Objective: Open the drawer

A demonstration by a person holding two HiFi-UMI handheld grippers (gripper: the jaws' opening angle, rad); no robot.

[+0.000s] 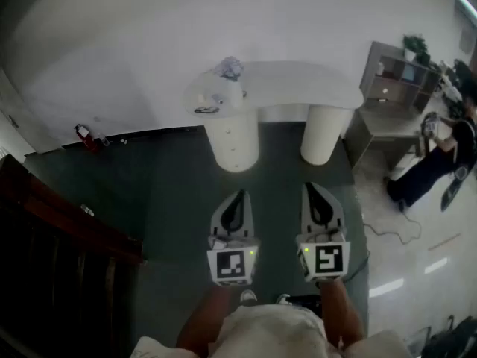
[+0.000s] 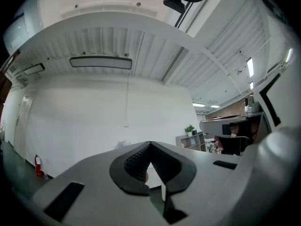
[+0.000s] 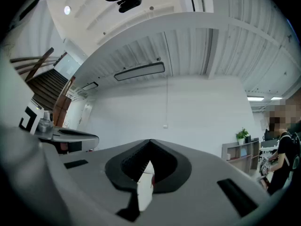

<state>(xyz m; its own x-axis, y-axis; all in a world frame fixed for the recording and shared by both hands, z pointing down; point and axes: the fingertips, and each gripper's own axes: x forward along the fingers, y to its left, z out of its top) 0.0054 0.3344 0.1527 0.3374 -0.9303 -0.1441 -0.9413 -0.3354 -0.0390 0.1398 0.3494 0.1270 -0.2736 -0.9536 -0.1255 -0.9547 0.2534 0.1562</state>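
Note:
A white desk (image 1: 298,80) stands against the far wall on two round pedestals. The left pedestal (image 1: 232,142) carries the drawer fronts, faintly marked by thin lines. In the head view both grippers hover side by side over the dark floor, short of the desk and pointing at it. My left gripper (image 1: 237,198) is in line with the drawer pedestal, and my right gripper (image 1: 317,189) is in line with the plain pedestal (image 1: 323,136). Each one is shut with nothing between its jaws, as the left gripper (image 2: 150,146) and the right gripper (image 3: 150,143) show in their own views.
A crumpled pale bundle (image 1: 229,68) and a small dark item (image 1: 206,110) lie on the desk's left end. A red extinguisher (image 1: 86,135) stands by the wall, dark wooden stairs (image 1: 59,237) at left. A shelf unit (image 1: 399,80), a person (image 1: 440,155) and a floor cable (image 1: 387,233) are at right.

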